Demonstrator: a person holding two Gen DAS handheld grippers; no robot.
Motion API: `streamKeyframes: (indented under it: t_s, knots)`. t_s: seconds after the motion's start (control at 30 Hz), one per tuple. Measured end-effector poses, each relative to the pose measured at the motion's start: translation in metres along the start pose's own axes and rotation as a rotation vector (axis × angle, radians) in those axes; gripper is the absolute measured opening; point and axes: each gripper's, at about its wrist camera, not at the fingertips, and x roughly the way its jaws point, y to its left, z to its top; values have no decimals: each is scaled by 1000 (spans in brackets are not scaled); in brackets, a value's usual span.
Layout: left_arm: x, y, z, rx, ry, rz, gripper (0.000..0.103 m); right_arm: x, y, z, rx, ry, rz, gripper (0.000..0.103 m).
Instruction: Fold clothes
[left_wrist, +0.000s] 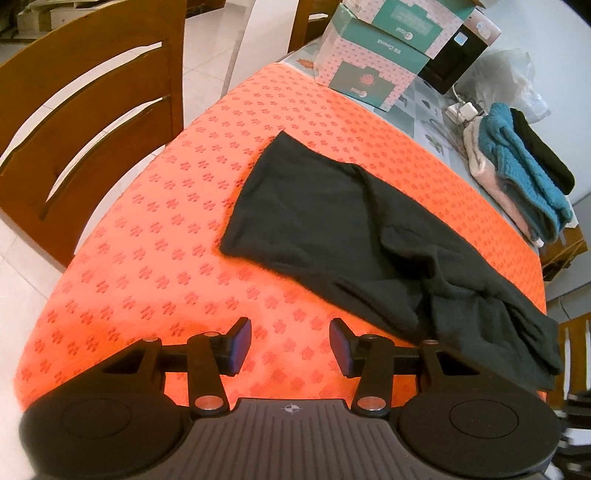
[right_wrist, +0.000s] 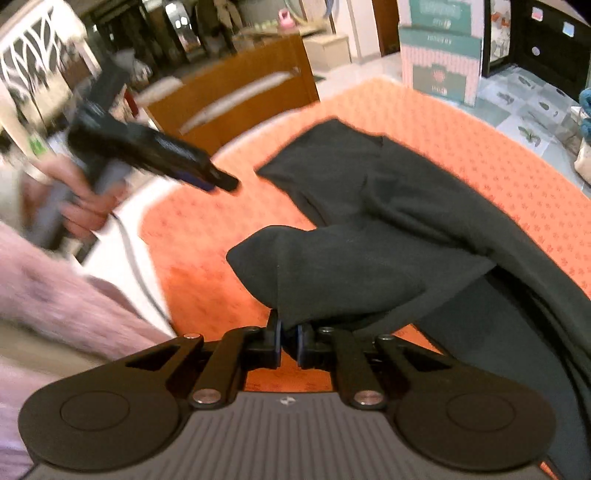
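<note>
Left wrist view: the left gripper (left_wrist: 290, 345) hangs spread and empty above the orange cloth (left_wrist: 155, 236). The black garment (left_wrist: 332, 229) lies toward 2 o'clock, its near end cut off at the table edge. 2 boxes (left_wrist: 376, 51) sit at 12, contents unseen.

Right wrist view: the right gripper (right_wrist: 289, 345) pinches a garment fold; the picture's left side is blurred.
</note>
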Motion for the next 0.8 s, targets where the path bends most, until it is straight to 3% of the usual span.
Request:
streamKeyframes:
  t_s: [0.27,0.53,0.6,0.67,0.8]
  knots:
    - [20,-20,26,26,-25,-26,50,-66,3,4,1,-59,18,9]
    - [45,-51,61,64,-56,-80,48,-102,1,-10,21,-119,1,9]
    - [57,-61,69,79,-52,-104,44,-109,-1,-10,36,-137,0,9]
    - [70,-71,75,97,-46,-133,29,-114,-3,-10,51,-152,-8,9]
    - [100,-89,85,141,-19,-152,21,-124,-11,-7,83,-196,-20,9]
